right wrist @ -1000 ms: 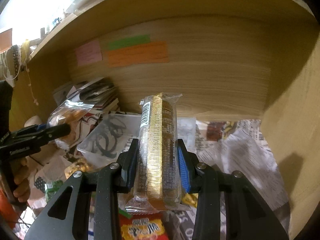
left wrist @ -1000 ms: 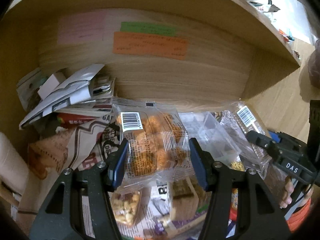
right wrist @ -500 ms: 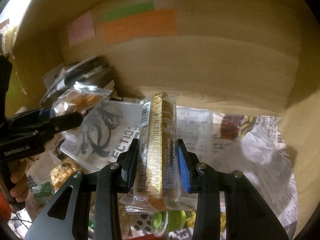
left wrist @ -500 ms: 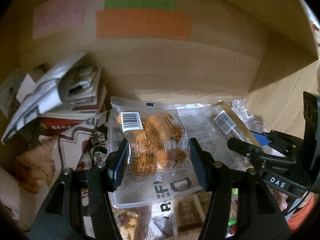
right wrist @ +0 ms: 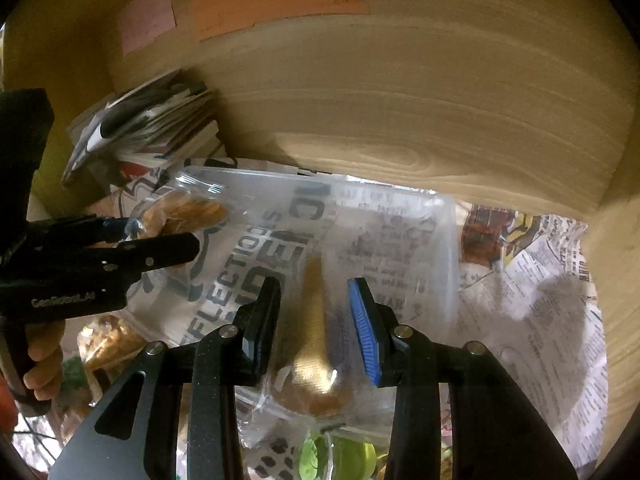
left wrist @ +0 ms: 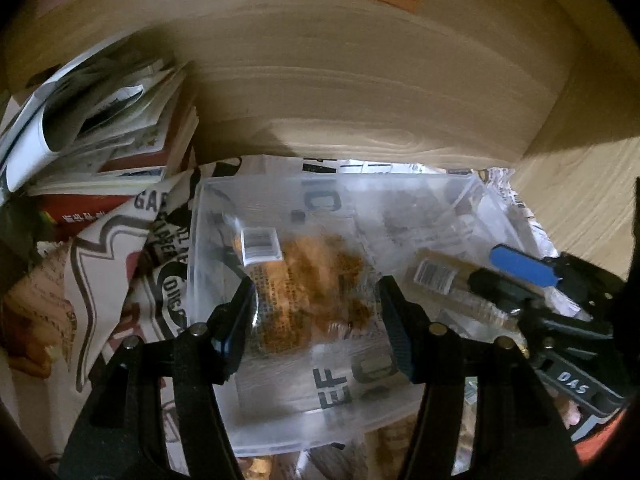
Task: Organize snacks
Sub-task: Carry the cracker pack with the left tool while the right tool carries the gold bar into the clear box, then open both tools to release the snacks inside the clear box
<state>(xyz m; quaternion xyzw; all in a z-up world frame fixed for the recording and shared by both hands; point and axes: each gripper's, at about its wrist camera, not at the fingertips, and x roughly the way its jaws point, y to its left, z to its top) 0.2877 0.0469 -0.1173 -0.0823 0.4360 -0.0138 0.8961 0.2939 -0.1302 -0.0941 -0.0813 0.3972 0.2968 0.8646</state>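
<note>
My left tongs (left wrist: 316,320) have just been easing apart, one orange snack bag (left wrist: 308,280) between them over the clear bin (left wrist: 200,216); its rims show at nine and twelve o'clock. My right tongs (right wrist: 314,324) clamp one gold bar (right wrist: 314,320) over it, open newspaper (right wrist: 540,300) at three o'clock.

A clear plastic bin (left wrist: 420,200) sits open-topped on newspaper at the back of the wooden shelf. Over its left part hangs a clear packet of orange-brown snacks (left wrist: 316,292) — barcode label at its upper left corner, blurred. A long gold-wrapped bar (right wrist: 314,320) in clear film — also blurred — is over the bin's right part, pointing lengthwise toward the back wall; whether either touches the bin floor I cannot tell.
</note>
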